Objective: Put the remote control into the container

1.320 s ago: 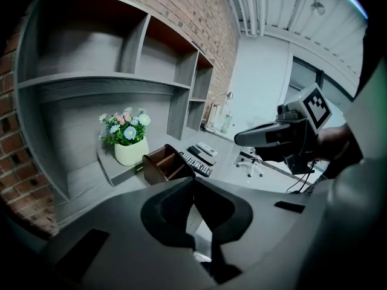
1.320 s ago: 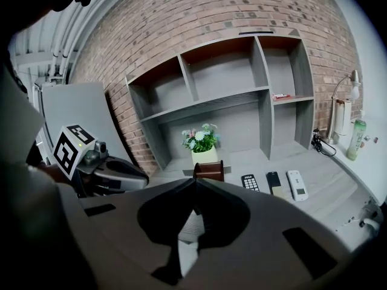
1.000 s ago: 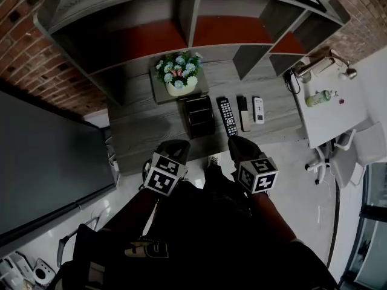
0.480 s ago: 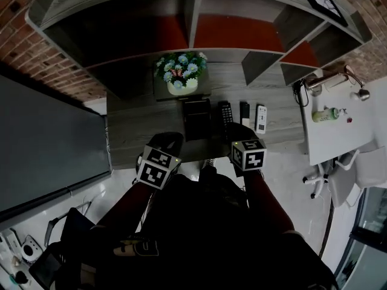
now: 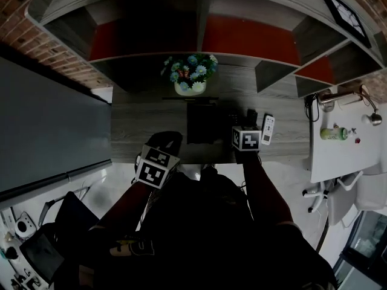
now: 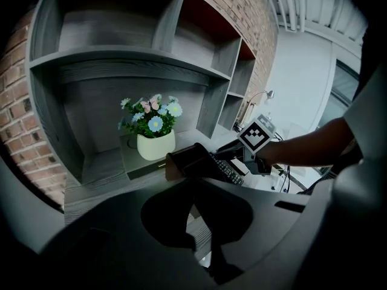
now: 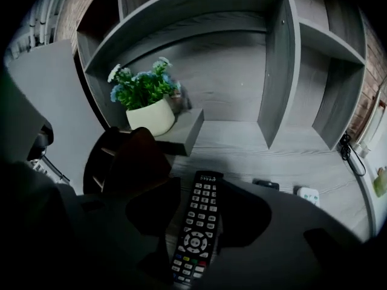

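Straddling the remote control (image 7: 195, 237) on the table (image 7: 290, 156) at lower centre, your right gripper's (image 7: 196, 213) just-opening jaws stand apart, not gripping; your left gripper's (image 6: 202, 225) are together, empty; the container (image 7: 130, 162), centre-left, awaits it.

Left of the container (image 5: 201, 123) the desk (image 5: 142, 128) lies bare, so there's an easy way in from that side. Just behind it sits the flower pot (image 5: 190, 88) on its block. The black remote (image 7: 198, 228) and white remote (image 5: 268, 129) crowd the right, with a shelf divider (image 5: 270, 75) behind.
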Tool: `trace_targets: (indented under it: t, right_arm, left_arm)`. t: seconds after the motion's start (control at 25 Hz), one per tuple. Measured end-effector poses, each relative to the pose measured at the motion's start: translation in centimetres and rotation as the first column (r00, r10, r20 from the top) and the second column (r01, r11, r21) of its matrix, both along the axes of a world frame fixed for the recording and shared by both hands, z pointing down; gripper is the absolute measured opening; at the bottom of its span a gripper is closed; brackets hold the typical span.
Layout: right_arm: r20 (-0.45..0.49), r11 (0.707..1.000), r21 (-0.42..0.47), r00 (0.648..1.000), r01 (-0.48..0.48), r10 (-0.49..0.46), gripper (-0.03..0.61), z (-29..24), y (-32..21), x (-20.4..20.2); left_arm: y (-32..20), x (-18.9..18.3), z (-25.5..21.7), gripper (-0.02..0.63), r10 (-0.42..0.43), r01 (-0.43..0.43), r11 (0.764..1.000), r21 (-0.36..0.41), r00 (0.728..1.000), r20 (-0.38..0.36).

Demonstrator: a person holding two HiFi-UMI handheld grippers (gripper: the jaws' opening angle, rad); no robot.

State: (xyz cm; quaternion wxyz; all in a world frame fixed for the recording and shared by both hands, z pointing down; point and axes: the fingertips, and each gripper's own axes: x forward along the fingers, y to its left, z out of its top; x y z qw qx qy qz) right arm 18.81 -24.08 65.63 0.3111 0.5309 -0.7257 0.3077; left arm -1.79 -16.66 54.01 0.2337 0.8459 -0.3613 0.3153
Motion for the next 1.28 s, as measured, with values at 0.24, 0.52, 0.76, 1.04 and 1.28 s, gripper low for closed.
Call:
trace_targets:
  t: [0.24, 0.52, 0.76, 1.04, 1.28]
  right_arm:
    - [-0.034, 0.992, -0.124, 0.999, -0.010, 0.005, 0.239, 2.5, -1.9, 0.6]
    - [-0.035, 0.977, -0.214, 0.999, -0.003, -0.005, 0.258, 4.8, -3.0, 0.7]
    - [-0.038, 0.973, -0.232, 0.999, 0.000, -0.009, 0.256, 5.4, -3.3, 0.5]
    - [-0.008, 0.968, -0.251, 1.000, -0.017, 0.015, 0.232, 4.6, -2.8, 0.3]
    - [0.091, 0.985, -0.157, 0.992, -0.071, 0.086, 0.222, 0.5, -1.9, 0.3]
  left_arm:
    - [-0.9, -1.6, 0.1, 0.008, -0.070, 0.070, 0.997, -0.009, 0.997, 0.020]
    - [-2.2, -2.6, -0.1, 0.008, -0.150, 0.150, 0.989, 0.002, 0.989, 0.014]
    - [-1.8, -2.9, 0.2, 0.008, -0.164, 0.164, 0.986, -0.012, 0.986, 0.015]
    - [-1.5, -3.2, 0.3, 0.008, -0.148, 0.147, 0.988, -0.040, 0.989, -0.011]
    - [-2.1, -3.2, 0.1, 0.008, -0.117, 0.117, 0.993, -0.034, 0.993, -0.024]
